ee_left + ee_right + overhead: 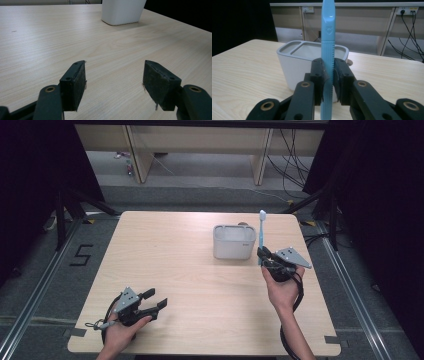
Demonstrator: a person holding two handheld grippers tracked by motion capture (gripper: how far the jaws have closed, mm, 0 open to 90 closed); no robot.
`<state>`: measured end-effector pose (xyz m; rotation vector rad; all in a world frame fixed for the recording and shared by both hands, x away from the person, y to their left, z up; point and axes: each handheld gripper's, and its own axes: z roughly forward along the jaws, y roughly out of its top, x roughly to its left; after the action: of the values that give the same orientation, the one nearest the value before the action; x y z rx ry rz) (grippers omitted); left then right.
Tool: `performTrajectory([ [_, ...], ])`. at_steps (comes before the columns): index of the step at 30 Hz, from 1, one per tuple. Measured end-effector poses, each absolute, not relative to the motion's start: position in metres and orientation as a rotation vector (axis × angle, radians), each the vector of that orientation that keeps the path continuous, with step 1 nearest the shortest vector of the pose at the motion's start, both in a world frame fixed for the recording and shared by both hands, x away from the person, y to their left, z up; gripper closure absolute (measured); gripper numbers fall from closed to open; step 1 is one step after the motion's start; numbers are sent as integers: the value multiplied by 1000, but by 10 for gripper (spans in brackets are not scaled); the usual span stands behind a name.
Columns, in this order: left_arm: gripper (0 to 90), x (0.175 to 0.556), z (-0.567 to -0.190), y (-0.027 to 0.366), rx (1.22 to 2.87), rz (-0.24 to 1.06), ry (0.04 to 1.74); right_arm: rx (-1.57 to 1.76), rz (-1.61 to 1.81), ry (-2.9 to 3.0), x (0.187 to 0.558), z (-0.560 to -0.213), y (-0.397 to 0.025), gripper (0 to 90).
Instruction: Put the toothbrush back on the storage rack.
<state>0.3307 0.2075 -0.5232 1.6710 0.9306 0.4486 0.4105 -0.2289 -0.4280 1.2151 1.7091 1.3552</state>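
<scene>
While right tongs grip upright toothbrush, left tongs agape

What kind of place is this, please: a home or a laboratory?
Probably a laboratory or recording room: a bare wooden table on carpet with a taped number, black curtains at both sides, and loose cables behind.

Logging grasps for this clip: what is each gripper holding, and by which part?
The right gripper clamps the blue toothbrush by its ribbed handle, brush head up. The left gripper is open, holding nothing.
</scene>
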Motion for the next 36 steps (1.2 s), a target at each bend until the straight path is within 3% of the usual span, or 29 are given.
performTrajectory([
  [36,345,329,-523,209,1673,453,940,1183,1378,1668,429,-408,-221,789],
])
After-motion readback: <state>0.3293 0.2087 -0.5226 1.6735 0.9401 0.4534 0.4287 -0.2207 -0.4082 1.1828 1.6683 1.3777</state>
